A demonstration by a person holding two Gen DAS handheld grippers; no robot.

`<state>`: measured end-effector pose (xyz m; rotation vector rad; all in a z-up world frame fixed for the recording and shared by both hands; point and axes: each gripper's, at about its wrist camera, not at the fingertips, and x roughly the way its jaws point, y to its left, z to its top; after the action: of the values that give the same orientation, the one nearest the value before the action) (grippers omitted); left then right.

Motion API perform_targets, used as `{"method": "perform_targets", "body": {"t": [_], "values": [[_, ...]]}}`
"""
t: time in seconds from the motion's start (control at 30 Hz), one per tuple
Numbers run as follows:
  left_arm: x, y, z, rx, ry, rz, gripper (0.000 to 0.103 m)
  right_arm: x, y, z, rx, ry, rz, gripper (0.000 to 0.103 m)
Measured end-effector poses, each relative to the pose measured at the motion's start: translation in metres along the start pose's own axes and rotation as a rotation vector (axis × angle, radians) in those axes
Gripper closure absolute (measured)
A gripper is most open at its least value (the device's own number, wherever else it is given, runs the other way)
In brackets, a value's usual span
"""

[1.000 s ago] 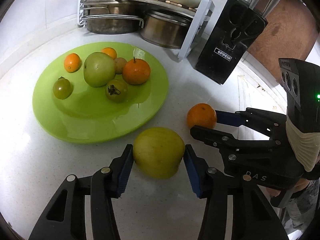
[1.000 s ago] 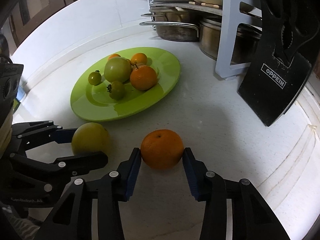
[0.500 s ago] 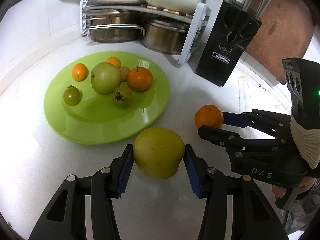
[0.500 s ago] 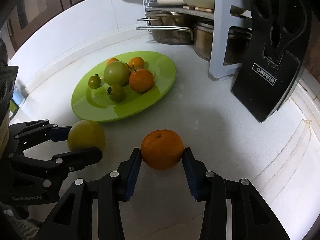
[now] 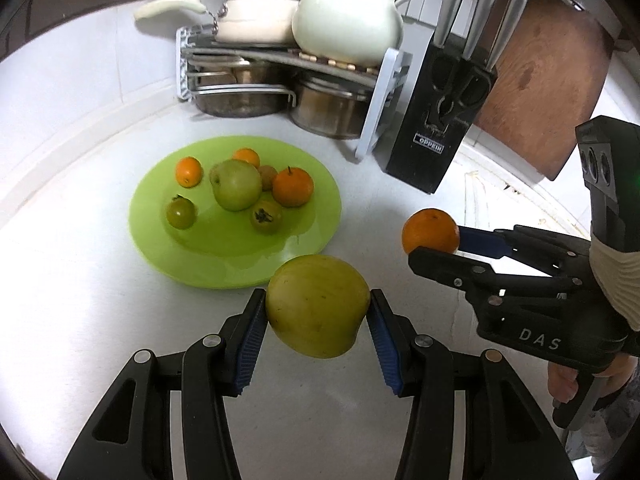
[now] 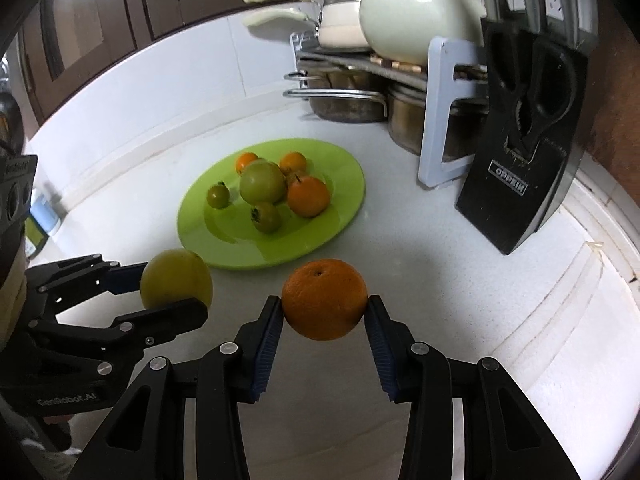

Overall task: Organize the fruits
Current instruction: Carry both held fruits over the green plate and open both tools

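Observation:
My left gripper (image 5: 317,312) is shut on a yellow-green apple (image 5: 316,304), held above the white counter just in front of the green plate (image 5: 316,236). My right gripper (image 6: 324,308) is shut on an orange (image 6: 324,304), also lifted off the counter. In the left wrist view the right gripper (image 5: 434,242) holds the orange (image 5: 430,230) to the right of the plate. In the right wrist view the apple (image 6: 176,278) sits in the left gripper (image 6: 176,286) at the lower left. The plate (image 6: 344,216) carries a green apple, an orange, small oranges and green tomatoes.
A metal rack (image 5: 280,64) with pots and a white teapot (image 5: 348,20) stands behind the plate. A black knife block (image 5: 440,120) and a wooden board (image 5: 548,80) lean at the back right. White counter (image 5: 80,280) spreads around the plate.
Both grippers have risen off the counter with their fruit. The plate and rack now look smaller and further away in both views.

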<state>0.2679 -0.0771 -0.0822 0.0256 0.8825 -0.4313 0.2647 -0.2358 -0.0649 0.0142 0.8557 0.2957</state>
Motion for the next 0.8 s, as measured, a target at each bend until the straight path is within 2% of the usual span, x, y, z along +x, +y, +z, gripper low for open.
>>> {"method": "perform_targets", "body": {"t": [0.43,0.8], "values": [[-0.05,0.023,0.007,-0.019,-0.104,0.026,0.054,-0.037,0.038,0.015,0.02,-0.11,-0.03,0.06],[-0.083,0.036,0.019,0.004,-0.19,0.034,0.054,-0.054,0.063,0.029,0.007,-0.166,-0.036,0.06]]}}
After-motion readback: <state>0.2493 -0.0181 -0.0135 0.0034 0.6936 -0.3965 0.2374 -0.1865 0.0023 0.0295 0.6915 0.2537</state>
